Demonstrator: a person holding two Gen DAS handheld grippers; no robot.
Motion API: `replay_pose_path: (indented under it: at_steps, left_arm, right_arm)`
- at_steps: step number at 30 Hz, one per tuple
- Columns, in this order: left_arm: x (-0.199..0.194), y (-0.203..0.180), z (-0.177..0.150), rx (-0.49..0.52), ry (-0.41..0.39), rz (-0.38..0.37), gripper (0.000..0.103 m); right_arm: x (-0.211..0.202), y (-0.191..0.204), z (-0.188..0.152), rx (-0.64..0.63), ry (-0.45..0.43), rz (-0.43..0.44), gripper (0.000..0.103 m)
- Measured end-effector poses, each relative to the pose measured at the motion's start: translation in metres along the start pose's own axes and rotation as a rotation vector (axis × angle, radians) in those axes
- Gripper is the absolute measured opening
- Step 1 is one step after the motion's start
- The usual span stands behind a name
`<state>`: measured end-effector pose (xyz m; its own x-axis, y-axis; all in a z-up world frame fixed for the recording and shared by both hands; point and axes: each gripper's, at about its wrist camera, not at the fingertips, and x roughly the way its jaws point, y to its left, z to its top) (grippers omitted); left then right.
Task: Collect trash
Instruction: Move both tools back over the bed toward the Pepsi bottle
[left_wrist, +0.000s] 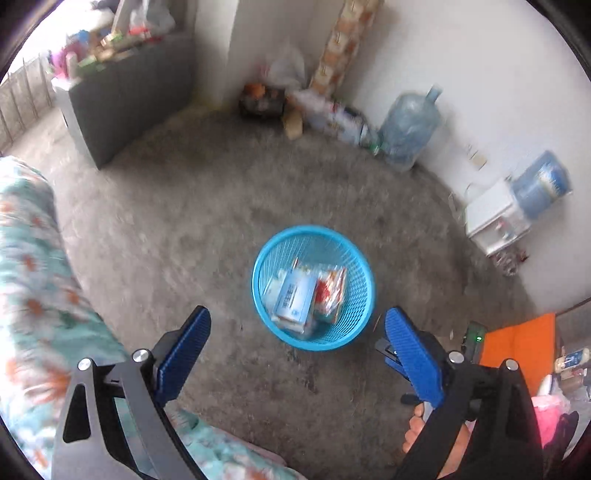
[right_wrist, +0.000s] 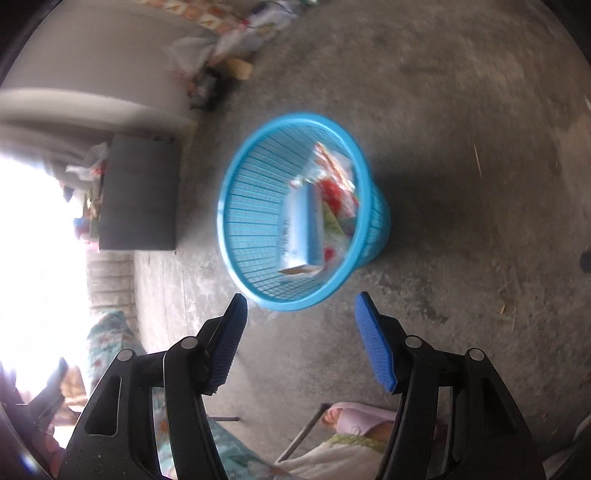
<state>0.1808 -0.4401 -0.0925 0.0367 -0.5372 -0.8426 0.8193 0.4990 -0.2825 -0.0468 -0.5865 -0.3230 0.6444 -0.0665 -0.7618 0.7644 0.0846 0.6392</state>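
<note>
While both tongs gape (empty), basket (left_wrist: 354, 258) (right_wrist: 236, 206) lies just ahead.

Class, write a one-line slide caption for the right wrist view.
Open right gripper above a blue basket holding a box and wrappers.

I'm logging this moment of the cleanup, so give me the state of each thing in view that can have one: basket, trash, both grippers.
Blue plastic mesh basket: upright on the grey floor, partly filled.
Blue-and-white carton: inside the basket, leaning.
Red-and-white wrapper: inside the basket, beside the carton.
Left gripper: jaws wide open, empty.
Right gripper: jaws open, empty.
Large clear water jug: standing by the wall.
</note>
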Motion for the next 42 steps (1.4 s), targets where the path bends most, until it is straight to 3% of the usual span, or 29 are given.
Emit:
replay_pose_path:
  at_steps: [9,15,20,23,36,42]
  left_arm:
    - [-0.155,0.027,-0.066,-0.055,-0.235,0.017,0.097]
    - [-0.235,0.062,-0.134,-0.123,-0.350,0.130,0.097]
    - [-0.279,0.095,-0.193,-0.261,-0.455,0.207,0.097]
    - [-0.293,0.117,-0.222,-0.323,-0.441,0.223,0.097]
    - [-0.363,0.177,-0.343,-0.520,-0.536,0.448,0.097]
    - [-0.378,0.210,-0.378,-0.653,-0.555,0.475,0.097]
  right_arm:
    - [-0.067,0.118,-0.037,-0.356,-0.111,0.060,0.067]
    - [-0.098,0.186,-0.094,-0.631,-0.116,0.132,0.073]
    - [-0.107,0.222,-0.143,-0.794,-0.028,0.246,0.073]
    - [-0.108,0.239,-0.171,-0.890,0.039,0.290,0.073]
    - [-0.090,0.281,-0.259,-1.071,0.260,0.306,0.073]
    - [-0.081,0.309,-0.312,-1.173,0.385,0.358,0.073]
